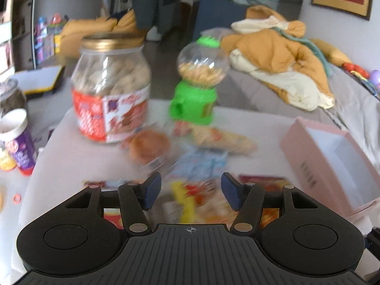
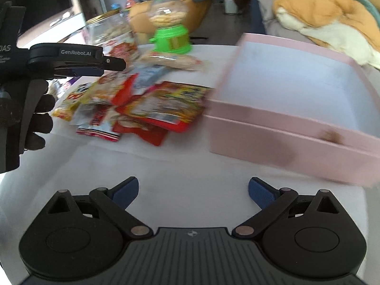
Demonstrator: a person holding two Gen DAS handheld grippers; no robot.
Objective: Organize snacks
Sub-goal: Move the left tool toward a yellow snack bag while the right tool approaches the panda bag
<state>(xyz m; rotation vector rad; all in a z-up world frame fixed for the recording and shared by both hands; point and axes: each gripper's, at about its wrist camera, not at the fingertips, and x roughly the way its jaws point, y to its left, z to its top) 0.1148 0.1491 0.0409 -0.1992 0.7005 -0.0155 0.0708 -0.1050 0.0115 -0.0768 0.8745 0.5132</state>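
Note:
A heap of snack packets (image 2: 142,102) lies on the white table, left of an open pink box (image 2: 296,109). My left gripper (image 1: 191,192) is open and hovers just above the yellow and red packets (image 1: 190,199) in the heap. It shows from the side in the right wrist view (image 2: 111,64). My right gripper (image 2: 193,192) is open and empty over bare table in front of the box. The pink box also shows at the right of the left wrist view (image 1: 332,156). A bun packet (image 1: 149,147) and a long biscuit packet (image 1: 220,137) lie farther back.
A big biscuit jar with a gold lid (image 1: 111,90) and a green candy dispenser (image 1: 199,80) stand at the back of the table. A purple cup (image 1: 19,140) stands at the left edge. A sofa with orange and cream blankets (image 1: 285,59) lies behind.

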